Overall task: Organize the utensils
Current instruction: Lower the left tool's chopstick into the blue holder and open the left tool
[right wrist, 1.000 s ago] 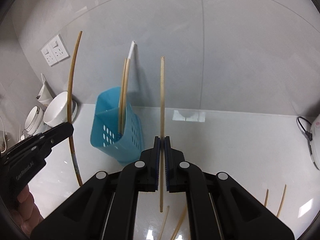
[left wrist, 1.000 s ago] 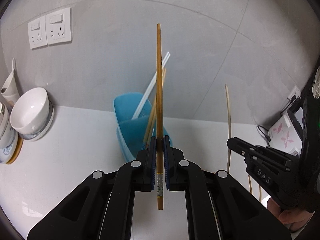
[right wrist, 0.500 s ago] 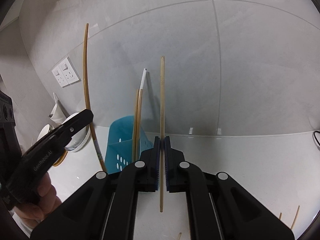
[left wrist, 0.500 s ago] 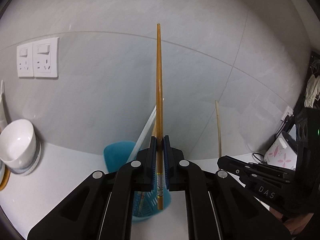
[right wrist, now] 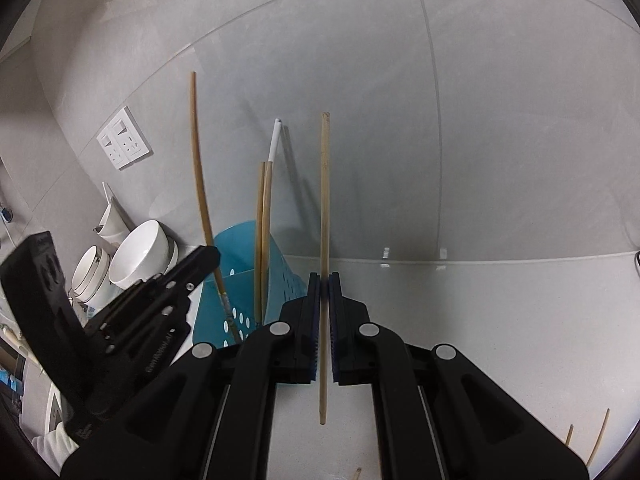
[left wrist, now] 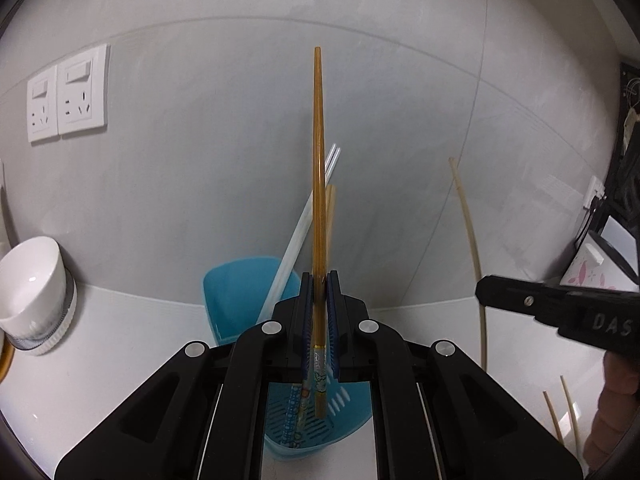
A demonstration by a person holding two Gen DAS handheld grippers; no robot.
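Note:
My left gripper (left wrist: 320,284) is shut on a brown chopstick (left wrist: 318,168) that stands upright. Its patterned lower end dips into the blue slotted holder (left wrist: 236,292). White chopsticks (left wrist: 298,232) and a pale wooden one (left wrist: 330,208) lean inside the holder. My right gripper (right wrist: 325,284) is shut on a light wooden chopstick (right wrist: 325,200), held upright just right of the blue holder (right wrist: 240,248). In the right wrist view the left gripper (right wrist: 208,258) hangs over the holder with the brown chopstick (right wrist: 200,168). The right gripper (left wrist: 486,292) shows at the right edge of the left wrist view.
White bowls (right wrist: 140,252) are stacked left of the holder against the grey tiled wall. Wall sockets (left wrist: 68,96) sit above them. Loose chopsticks (right wrist: 598,436) lie on the white counter at the right. A person's hand (left wrist: 612,412) holds the right gripper.
My left gripper came down over the blue holder, and the brown chopstick's lower end now sits inside it. My right gripper drifted slightly toward the holder with its chopstick still held.

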